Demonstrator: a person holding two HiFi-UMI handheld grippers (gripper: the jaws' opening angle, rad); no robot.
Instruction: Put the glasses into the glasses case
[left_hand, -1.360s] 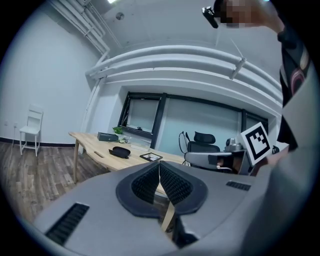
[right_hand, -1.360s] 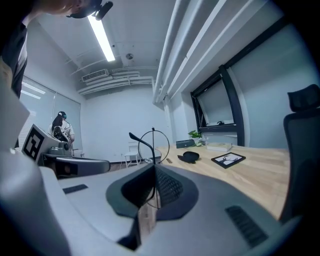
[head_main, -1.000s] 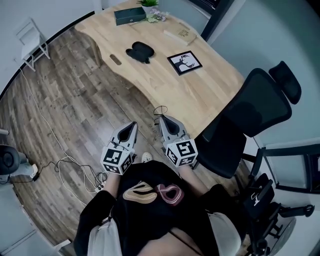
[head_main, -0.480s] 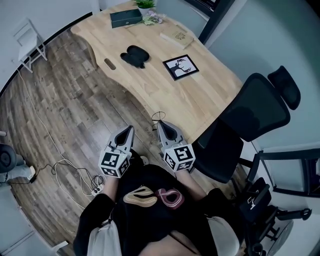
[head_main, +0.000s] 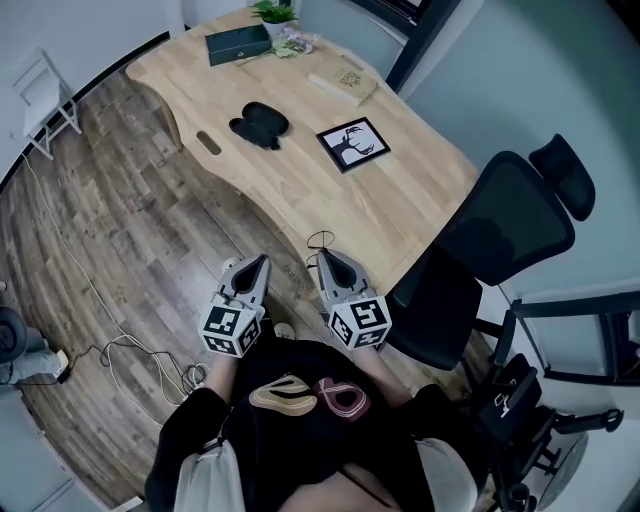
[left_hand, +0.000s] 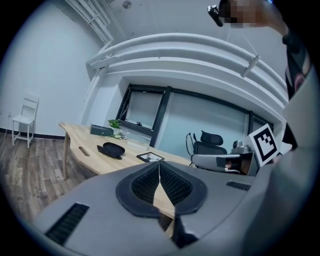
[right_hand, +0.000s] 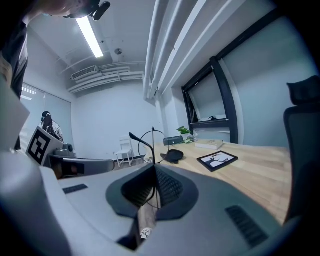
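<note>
Pinching thin black wire glasses (head_main: 320, 241), right gripper (head_main: 322, 256) faces black oval case (head_main: 260, 124) at wooden desk's (head_main: 400, 190) far end; left gripper (head_main: 263, 261) closed, empty

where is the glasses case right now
Head view, upper left: the glasses case lies on the wooden desk, just left of the framed picture.

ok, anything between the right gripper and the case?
Head view: only bare table between the right gripper, shut on the glasses, and the case.
</note>
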